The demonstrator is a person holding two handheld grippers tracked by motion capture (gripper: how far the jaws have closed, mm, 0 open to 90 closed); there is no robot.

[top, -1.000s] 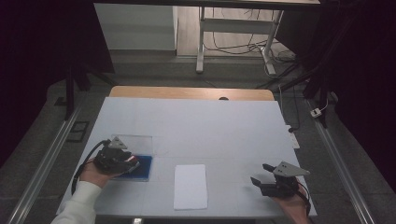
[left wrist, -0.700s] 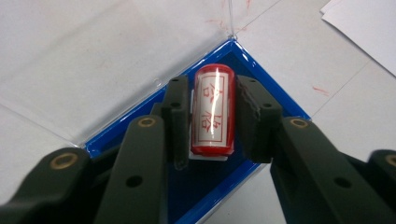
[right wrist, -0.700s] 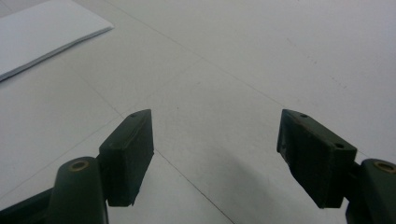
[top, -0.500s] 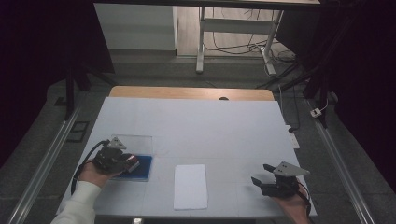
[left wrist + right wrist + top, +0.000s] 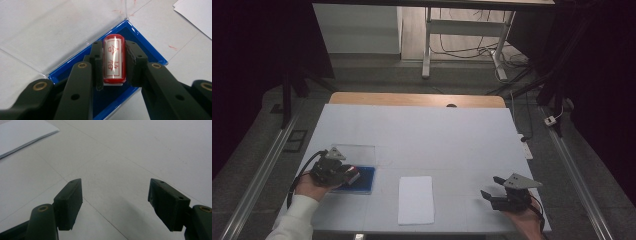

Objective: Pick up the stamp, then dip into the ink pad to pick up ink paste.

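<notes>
While the right gripper (image 5: 490, 194) waits near the person's edge of the table (image 5: 452, 135) with its jaws spread wide and nothing between them, the left gripper (image 5: 113, 62) has just been closing and now pinches a red stamp (image 5: 114, 59) from both sides. The stamp sits in a blue ink pad case (image 5: 147, 47), whose clear lid (image 5: 353, 153) lies open behind it. This looks like the picking-up step. Next, the stamp likely needs lifting straight up and carrying to the white paper (image 5: 416, 199) just beside the case.

dim grainy room, brightly lit table, dark surroundings
</notes>
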